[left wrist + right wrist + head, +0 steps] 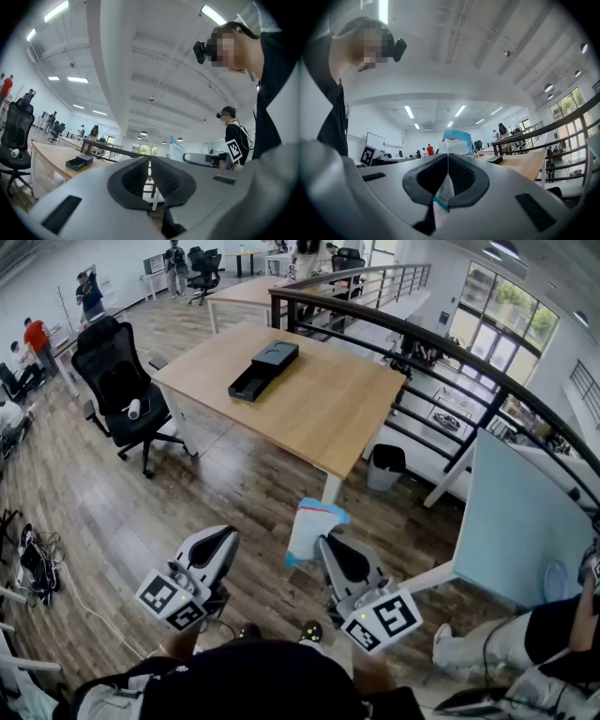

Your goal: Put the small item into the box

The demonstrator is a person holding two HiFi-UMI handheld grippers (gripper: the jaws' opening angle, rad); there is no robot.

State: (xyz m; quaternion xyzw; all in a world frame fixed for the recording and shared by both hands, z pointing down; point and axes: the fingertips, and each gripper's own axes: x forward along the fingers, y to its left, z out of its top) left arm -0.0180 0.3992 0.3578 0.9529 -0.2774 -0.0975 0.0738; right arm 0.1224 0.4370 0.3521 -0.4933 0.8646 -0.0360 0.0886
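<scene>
The small item is a white packet with blue edges (pixel 312 529), pinched between the jaws of my right gripper (pixel 324 546) and sticking out past the tips. In the right gripper view the packet (pixel 453 141) rises above the shut jaws of that gripper (pixel 447 161). My left gripper (pixel 225 536) is held beside it, its jaws pressed together with nothing between them (pixel 150 161). The box (pixel 263 369) is black, long and open, lying on the wooden table (pixel 328 413) far ahead of both grippers. It shows small in the left gripper view (pixel 78 162) and in the right gripper view (pixel 494 159).
A black office chair (pixel 117 381) stands left of the table. A dark railing (pixel 427 343) runs along the table's far side, with a bin (pixel 386 465) below. A light-blue panel (pixel 516 521) and a seated person (pixel 553 638) are at the right. Wood floor lies between me and the table.
</scene>
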